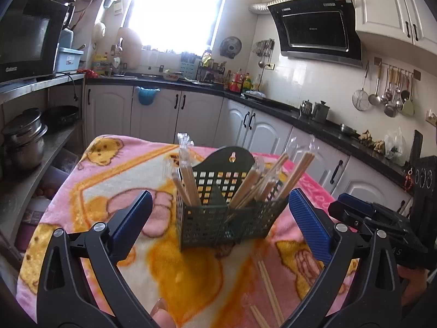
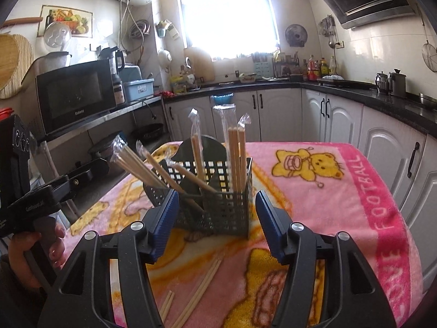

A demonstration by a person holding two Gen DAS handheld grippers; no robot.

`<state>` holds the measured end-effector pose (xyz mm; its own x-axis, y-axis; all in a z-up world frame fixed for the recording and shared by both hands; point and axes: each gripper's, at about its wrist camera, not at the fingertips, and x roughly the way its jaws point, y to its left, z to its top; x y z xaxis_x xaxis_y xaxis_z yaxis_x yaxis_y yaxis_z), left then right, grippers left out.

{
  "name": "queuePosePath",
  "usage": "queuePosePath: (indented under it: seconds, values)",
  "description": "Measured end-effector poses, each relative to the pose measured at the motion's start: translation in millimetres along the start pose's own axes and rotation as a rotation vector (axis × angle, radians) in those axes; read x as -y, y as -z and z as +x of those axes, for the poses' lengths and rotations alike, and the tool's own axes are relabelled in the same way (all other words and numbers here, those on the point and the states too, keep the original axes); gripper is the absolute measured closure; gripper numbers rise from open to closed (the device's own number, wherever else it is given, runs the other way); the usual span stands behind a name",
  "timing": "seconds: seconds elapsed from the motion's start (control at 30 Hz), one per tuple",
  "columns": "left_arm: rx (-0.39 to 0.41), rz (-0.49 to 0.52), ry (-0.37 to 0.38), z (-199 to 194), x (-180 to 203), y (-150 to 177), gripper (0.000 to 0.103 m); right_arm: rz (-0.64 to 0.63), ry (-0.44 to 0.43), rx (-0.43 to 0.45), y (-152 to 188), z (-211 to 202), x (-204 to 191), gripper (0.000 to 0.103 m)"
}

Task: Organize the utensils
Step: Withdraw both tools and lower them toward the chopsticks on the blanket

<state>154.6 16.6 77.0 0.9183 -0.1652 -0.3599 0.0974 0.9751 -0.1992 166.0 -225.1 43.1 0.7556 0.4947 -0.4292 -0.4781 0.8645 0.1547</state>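
Note:
A dark green perforated utensil basket (image 1: 218, 218) (image 2: 218, 205) stands on the pink blanket-covered table (image 1: 109, 191) (image 2: 341, 205). Several wrapped wooden chopsticks (image 1: 188, 183) (image 2: 235, 155) lean in its compartments. Loose bare chopsticks (image 1: 269, 292) (image 2: 202, 287) lie on the blanket in front of it. My left gripper (image 1: 221, 218) stands wide open just short of the basket, with nothing pressed between its blue pads. My right gripper (image 2: 217, 213) is open too, its pads apart before the basket and holding nothing. The right gripper (image 1: 355, 207) also shows at the right edge of the left wrist view.
White cabinets under a black counter (image 1: 273, 104) wrap around behind the table. A steel shelf with a microwave (image 2: 73, 95) and pots (image 1: 24, 139) stands to the left. A person's hand (image 2: 30, 251) grips the other tool's handle at the left.

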Motion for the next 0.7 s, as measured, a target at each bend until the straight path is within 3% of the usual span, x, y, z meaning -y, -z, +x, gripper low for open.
queuePosePath:
  seconds: [0.3, 0.7]
  values:
    - [-0.056, -0.003, 0.010, 0, -3, 17, 0.011, -0.032, -0.008, -0.065, 8, 8, -4, 0.046]
    - [-0.207, -0.047, 0.047, 14, -16, 54, 0.011, -0.054, -0.024, -0.183, 27, 29, -5, 0.046]
